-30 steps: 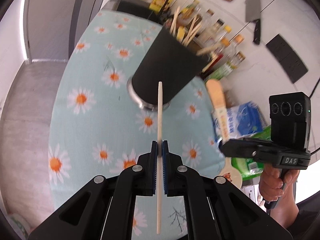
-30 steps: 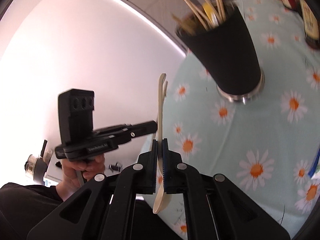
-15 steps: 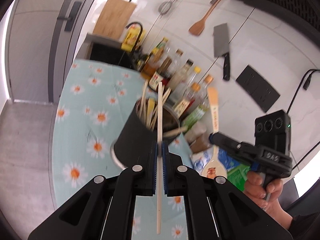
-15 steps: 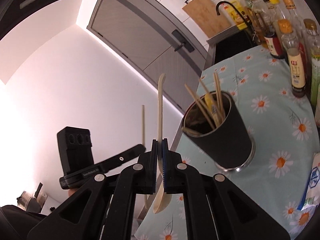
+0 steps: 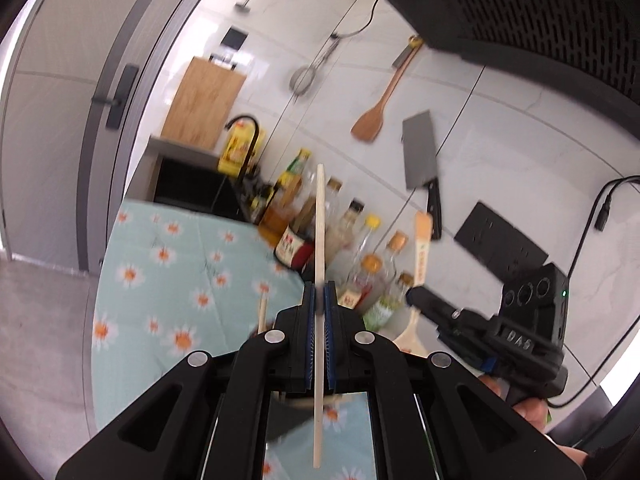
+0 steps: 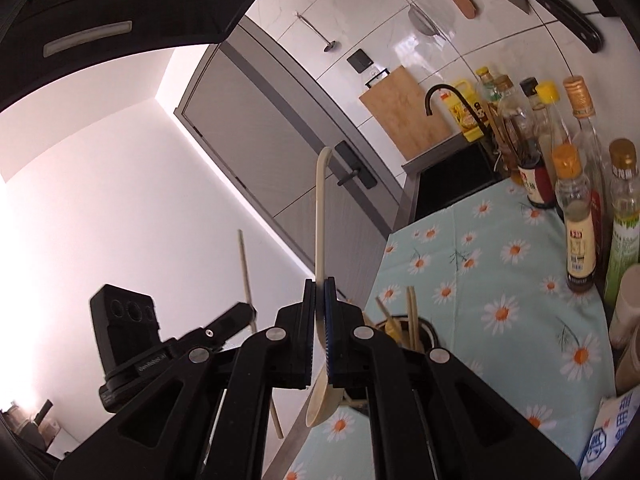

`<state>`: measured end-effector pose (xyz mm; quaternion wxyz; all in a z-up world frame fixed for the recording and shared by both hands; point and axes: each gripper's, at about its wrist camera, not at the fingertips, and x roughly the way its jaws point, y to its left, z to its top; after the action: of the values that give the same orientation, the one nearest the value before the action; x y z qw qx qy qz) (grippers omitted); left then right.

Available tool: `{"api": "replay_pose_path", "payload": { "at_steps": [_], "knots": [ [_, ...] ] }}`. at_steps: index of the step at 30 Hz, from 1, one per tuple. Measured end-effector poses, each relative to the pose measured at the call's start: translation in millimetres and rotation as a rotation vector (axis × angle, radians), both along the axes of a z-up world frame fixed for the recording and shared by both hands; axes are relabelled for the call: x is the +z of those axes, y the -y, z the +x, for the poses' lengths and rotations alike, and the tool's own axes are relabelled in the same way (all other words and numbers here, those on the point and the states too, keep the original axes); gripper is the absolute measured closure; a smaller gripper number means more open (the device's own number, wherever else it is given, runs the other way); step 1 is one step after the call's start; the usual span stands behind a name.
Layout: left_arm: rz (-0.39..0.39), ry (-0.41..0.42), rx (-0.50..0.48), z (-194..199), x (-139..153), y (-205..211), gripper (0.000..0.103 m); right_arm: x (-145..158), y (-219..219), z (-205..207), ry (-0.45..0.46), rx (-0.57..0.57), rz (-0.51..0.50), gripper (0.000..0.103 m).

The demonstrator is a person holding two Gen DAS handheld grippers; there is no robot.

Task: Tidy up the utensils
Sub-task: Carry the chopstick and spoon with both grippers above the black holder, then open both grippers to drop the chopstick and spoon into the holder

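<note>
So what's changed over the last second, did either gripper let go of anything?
No release. Both grippers tilted upward and moved in over the black utensil holder, which has slid from the centre of each view to the bottom edge, mostly hidden behind the fingers. The left gripper stays shut on the chopstick, the right gripper on the cream spoon. The holder's sticks look unchanged.

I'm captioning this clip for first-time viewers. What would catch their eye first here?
Front and centre, the left tool is clamped on a pale wooden chopstick standing upright. The right tool grips a cream long-handled spoon, bowl end down. Behind them, a daisy-print teal tablecloth runs alongside a row of glass condiment bottles.
</note>
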<state>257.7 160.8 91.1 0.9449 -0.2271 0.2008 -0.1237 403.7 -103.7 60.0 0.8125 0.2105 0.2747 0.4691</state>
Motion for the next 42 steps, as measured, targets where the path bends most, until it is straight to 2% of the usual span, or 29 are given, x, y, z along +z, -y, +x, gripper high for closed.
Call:
{"api": "replay_pose_path", "payload": {
  "at_steps": [7, 15, 22, 28, 31, 38, 40, 41, 42],
  "knots": [
    [0.007, 0.076, 0.013, 29, 4, -1, 0.099, -10, -26, 13, 0.063, -0.033, -0.069, 0.098],
    [0.066, 0.109, 0.041, 49, -7, 8, 0.099, -33, -42, 22, 0.091, -0.081, -0.131, 0.098],
    [0.11, 0.083, 0.033, 59, -27, 16, 0.099, -50, -44, 24, 0.073, -0.12, -0.155, 0.097],
    [0.097, 0.034, 0.018, 62, -40, 16, 0.098, -59, -45, 21, 0.047, -0.115, -0.172, 0.097],
    [0.083, 0.012, 0.005, 59, -42, 14, 0.098, -60, -46, 17, 0.035, -0.094, -0.179, 0.086],
    [0.064, -0.003, 0.0, 47, -40, 7, 0.097, -51, -33, 5, 0.037, -0.119, -0.171, 0.086],
    [0.065, -0.001, -0.006, 41, -37, 6, 0.097, -47, -30, 0, 0.046, -0.118, -0.169, 0.083],
    [0.064, 0.003, -0.007, 37, -35, 6, 0.096, -45, -28, -3, 0.048, -0.115, -0.166, 0.081],
    [0.065, 0.008, -0.005, 33, -33, 5, 0.088, -42, -27, -6, 0.052, -0.119, -0.164, 0.08]
  ]
}}
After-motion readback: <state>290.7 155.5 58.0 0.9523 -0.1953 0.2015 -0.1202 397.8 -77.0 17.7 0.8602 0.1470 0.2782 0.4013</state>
